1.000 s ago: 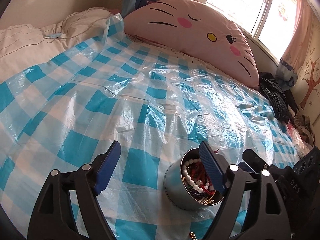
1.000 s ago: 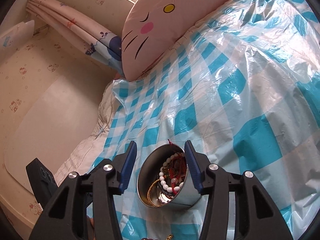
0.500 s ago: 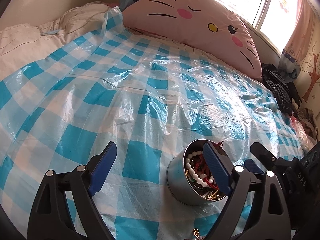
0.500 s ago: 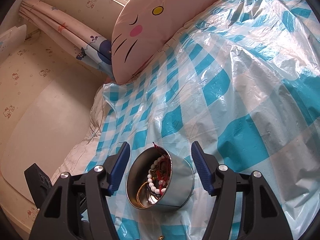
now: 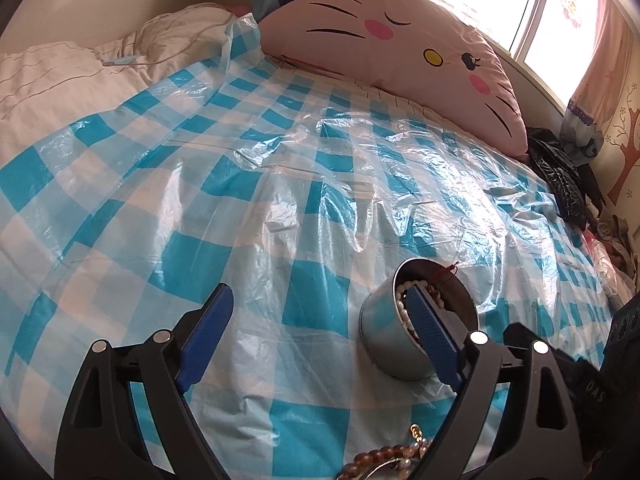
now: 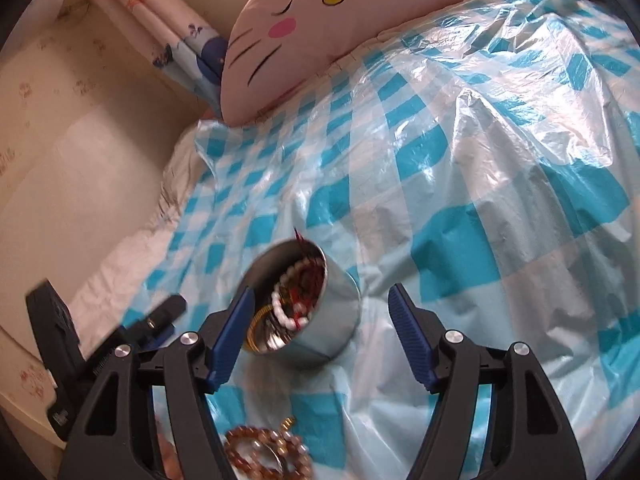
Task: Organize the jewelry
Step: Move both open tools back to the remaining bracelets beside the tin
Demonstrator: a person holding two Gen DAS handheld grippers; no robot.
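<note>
Both tongs, left (image 5: 320,336) and right (image 6: 322,330), gape wide by the jewelry tin (image 5: 384,332)

Just ahead of your left gripper's (image 5: 320,340) right-hand finger sits the round, open silver metal tin (image 5: 404,336), upright and heaped with white pearl beads and red cord, while the brown-and-pearl beaded bracelet (image 6: 266,456) lies flat beneath your right gripper (image 6: 320,340), nearer than the tin.

The white letters "DAS" stand on a black device body (image 5: 592,392) at the lower right edge.
</note>
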